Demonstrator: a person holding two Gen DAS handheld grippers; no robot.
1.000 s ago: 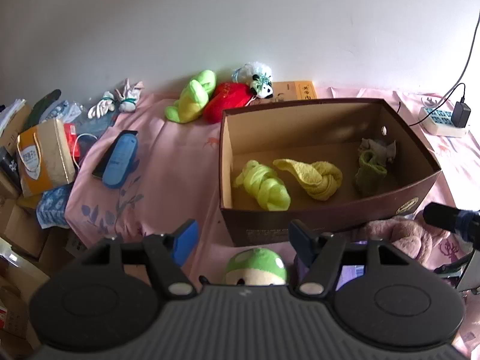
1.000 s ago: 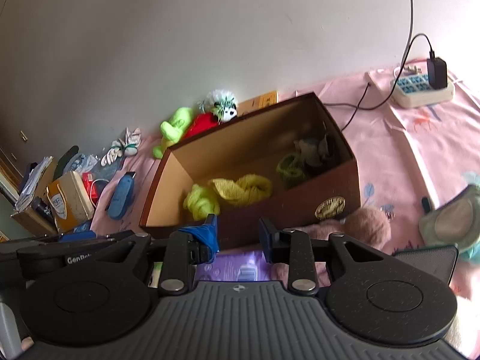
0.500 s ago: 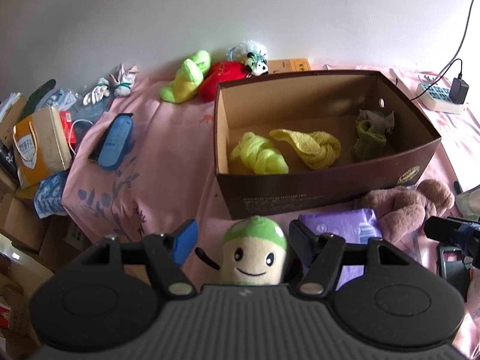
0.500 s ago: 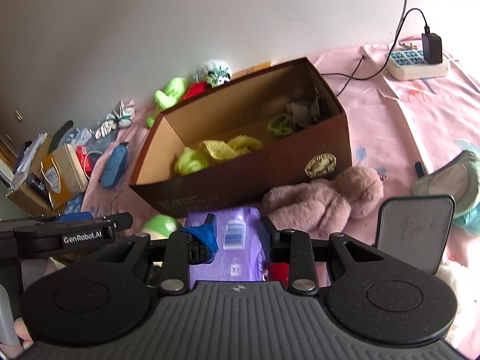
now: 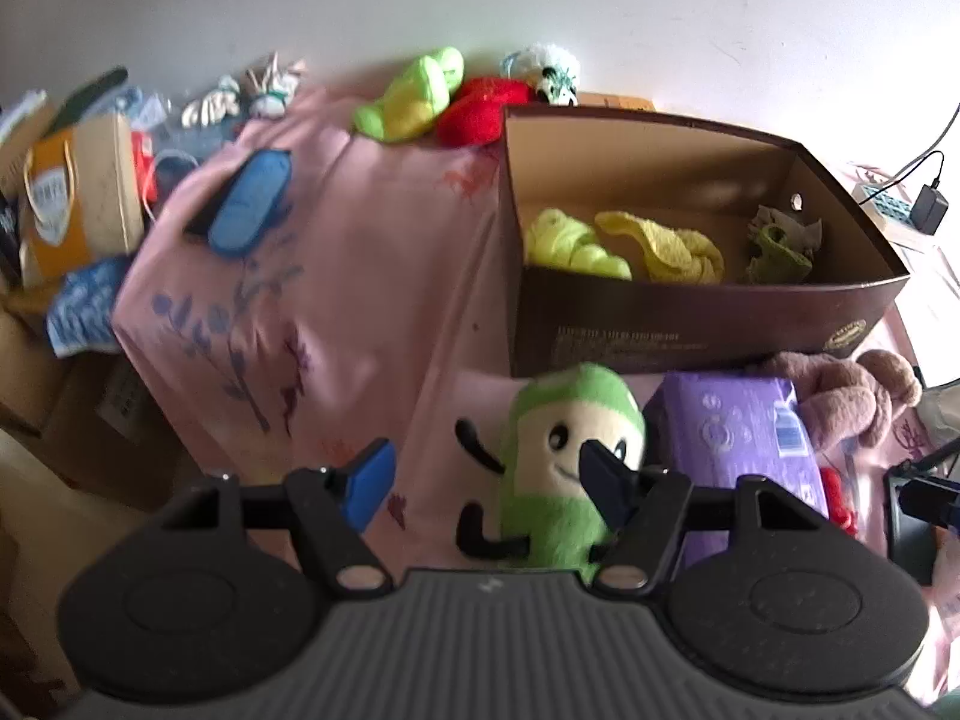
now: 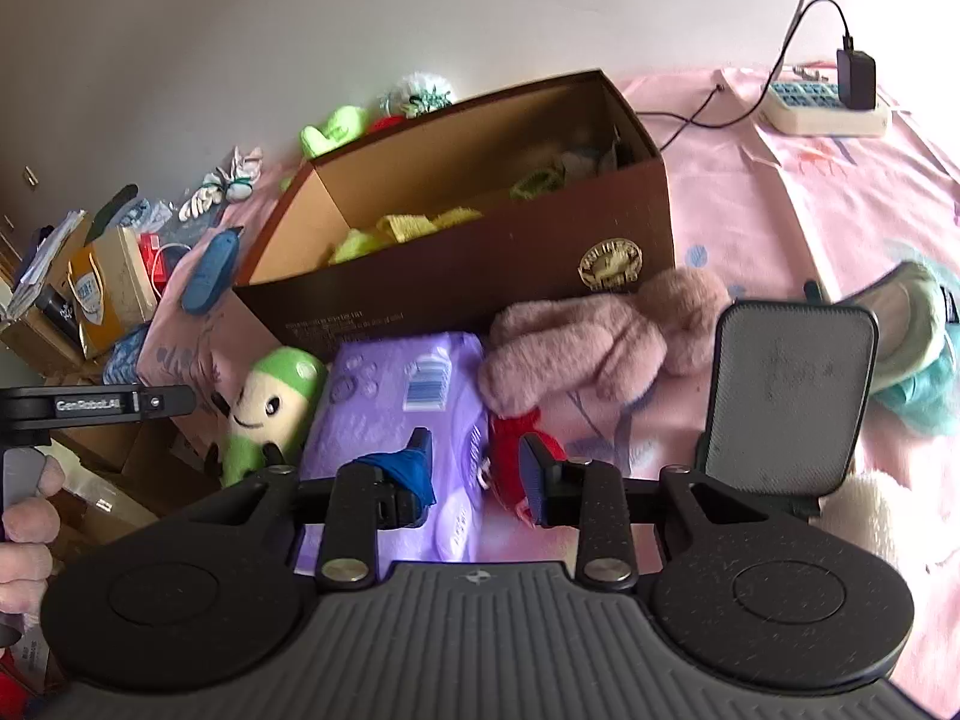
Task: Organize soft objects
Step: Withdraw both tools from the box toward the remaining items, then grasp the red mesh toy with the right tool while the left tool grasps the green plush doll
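Pink bedspread (image 6: 780, 192), red toy (image 6: 510, 450) half-hidden behind narrowly parted empty right gripper (image 6: 477, 471); left gripper (image 5: 489, 483) wide, empty.

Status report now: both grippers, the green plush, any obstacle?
Left gripper open, green plush between fingers, ungripped. Right gripper open, empty. Purple pack beside plush.

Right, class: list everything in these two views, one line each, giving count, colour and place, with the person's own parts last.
Cardboard box: one, brown, on pink bedsheet.
Knotted cloths: three, yellow-green and olive, inside the box.
Smiling plush: one, green and cream, before the box.
Tissue pack: one, purple, beside the plush.
Plush bunny: one, pink, against the box.
Power strip: one, white, far right.
Left tool: open around the plush.
Right tool: narrowly open, empty.
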